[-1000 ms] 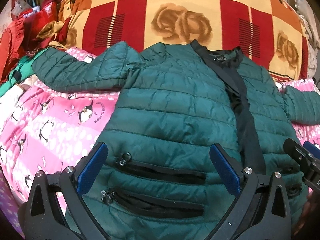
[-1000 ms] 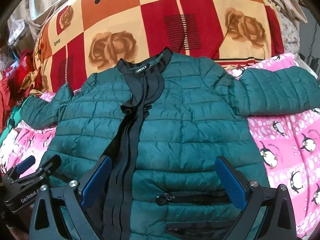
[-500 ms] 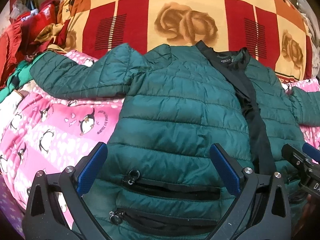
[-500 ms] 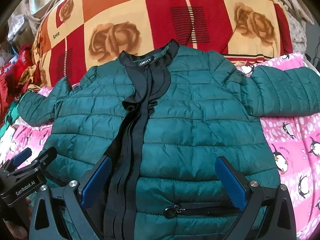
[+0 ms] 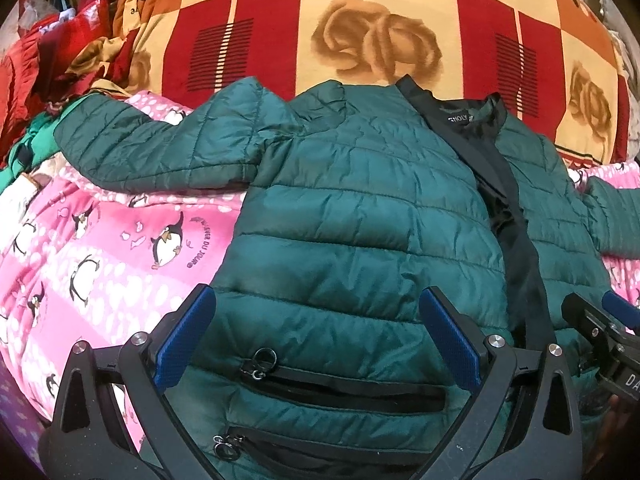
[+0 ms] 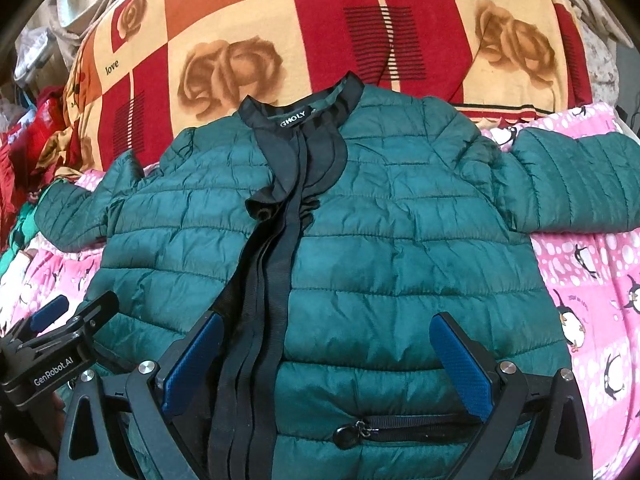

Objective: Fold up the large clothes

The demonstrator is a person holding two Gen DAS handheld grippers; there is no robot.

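Observation:
A dark green quilted jacket (image 5: 360, 216) with black front trim lies face up and spread flat, both sleeves out to the sides; it also shows in the right wrist view (image 6: 400, 232). My left gripper (image 5: 318, 340) is open and empty, hovering over the jacket's lower left front, above two zip pockets (image 5: 340, 388). My right gripper (image 6: 326, 364) is open and empty over the lower right front, next to the black placket (image 6: 264, 300). Each gripper shows at the edge of the other's view.
The jacket rests on a pink penguin-print blanket (image 5: 100, 248). Behind it rises a red, orange and cream rose-patterned quilt (image 5: 380, 36). A heap of red and green clothes (image 5: 44, 76) lies at the far left.
Both grippers have drawn back toward the jacket's hem and risen a little, so the jacket sits lower and farther off in both views. Both stay open. The jacket has not moved.

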